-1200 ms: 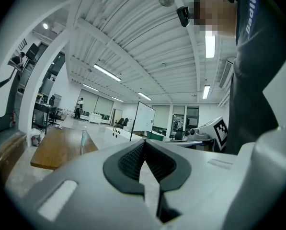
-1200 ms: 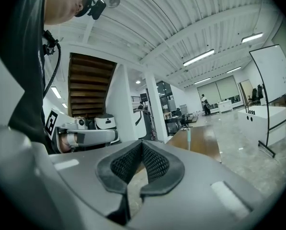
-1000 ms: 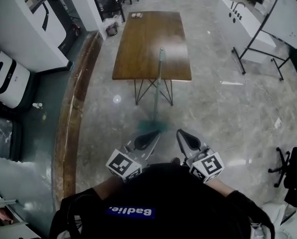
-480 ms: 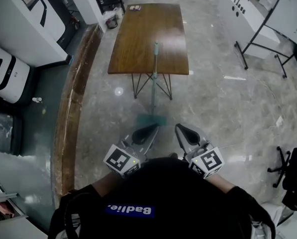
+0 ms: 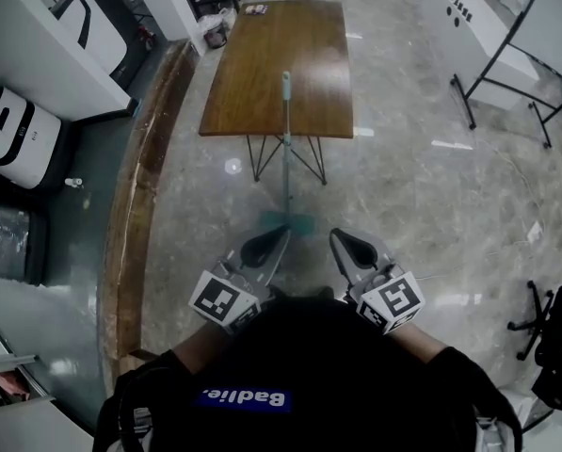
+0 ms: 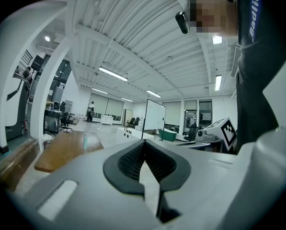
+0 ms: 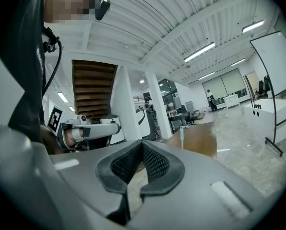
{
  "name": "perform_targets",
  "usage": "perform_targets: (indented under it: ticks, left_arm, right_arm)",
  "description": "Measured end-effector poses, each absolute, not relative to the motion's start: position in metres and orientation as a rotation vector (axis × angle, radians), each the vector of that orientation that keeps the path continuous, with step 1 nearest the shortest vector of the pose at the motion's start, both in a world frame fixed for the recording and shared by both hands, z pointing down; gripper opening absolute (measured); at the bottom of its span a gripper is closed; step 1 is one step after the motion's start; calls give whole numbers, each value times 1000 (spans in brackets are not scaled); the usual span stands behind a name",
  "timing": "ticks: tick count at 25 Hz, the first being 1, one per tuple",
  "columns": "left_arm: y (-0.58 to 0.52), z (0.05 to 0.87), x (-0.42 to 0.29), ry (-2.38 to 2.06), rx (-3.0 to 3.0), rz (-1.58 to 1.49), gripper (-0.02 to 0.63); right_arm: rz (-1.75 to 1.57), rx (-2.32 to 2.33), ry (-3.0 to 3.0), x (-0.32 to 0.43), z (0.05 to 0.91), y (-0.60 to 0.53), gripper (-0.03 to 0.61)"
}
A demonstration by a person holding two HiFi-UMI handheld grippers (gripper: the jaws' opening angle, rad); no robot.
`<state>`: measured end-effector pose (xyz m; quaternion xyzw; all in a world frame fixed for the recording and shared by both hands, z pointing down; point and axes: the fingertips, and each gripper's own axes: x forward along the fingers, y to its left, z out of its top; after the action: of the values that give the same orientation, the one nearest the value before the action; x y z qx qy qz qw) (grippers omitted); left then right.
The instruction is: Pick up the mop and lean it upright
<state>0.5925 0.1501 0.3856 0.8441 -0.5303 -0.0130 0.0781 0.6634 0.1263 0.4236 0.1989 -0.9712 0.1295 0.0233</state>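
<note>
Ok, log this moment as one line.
mop: upright against table | left tongs: shut, empty | right tongs: shut, empty | both apart from mop

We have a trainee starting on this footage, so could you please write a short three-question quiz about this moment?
1. Beside which piece of furniture does the mop stand upright?
2. The left hand-held gripper and right hand-held gripper are: A) both shut, empty; B) both open; C) both shut on the mop.
3. True or false: the mop's head lies on the tabletop.
Key: 1 the wooden table; 2 A; 3 false, it rests on the floor.
</note>
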Motion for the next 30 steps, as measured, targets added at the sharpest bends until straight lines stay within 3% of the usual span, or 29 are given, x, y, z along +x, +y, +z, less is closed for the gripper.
perform_targets:
  ticks: [11,30]
  left_arm:
    - [104,382,561,-1574,2565,-35,20]
    - [-9,397,426,-1348,2668,-36,20]
  right_arm:
    - [392,630,-2973,634,427,90,5]
    - [362,978,-2838,519,419,-7,5]
